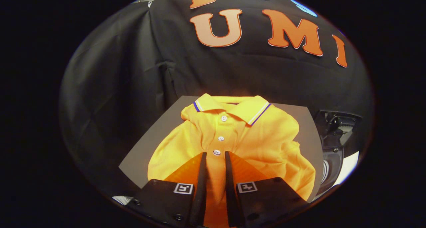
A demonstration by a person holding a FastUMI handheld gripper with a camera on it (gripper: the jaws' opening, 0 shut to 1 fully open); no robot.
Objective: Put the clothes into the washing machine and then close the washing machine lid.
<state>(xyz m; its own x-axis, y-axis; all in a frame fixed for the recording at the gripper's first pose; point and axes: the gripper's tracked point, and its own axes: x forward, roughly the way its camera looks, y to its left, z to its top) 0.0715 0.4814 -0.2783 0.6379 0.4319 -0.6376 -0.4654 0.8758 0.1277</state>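
Yellow polo shirt [233, 138] heaped mid-bench [146, 144], placket fold pinched between nearly closed tongs [215, 158]; thin bite likely to slip, trailing cloth to snag toward washing machine [332, 148] off right edge.

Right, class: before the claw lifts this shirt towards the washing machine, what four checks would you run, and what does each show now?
1. Claw fingers pinch the yellow cotton polo shirt placket: ok.
2. Shirt lies bunched on the grey board: ok.
3. Dark washing machine sits beside the board: ok.
4. Machine lid open: cannot tell.
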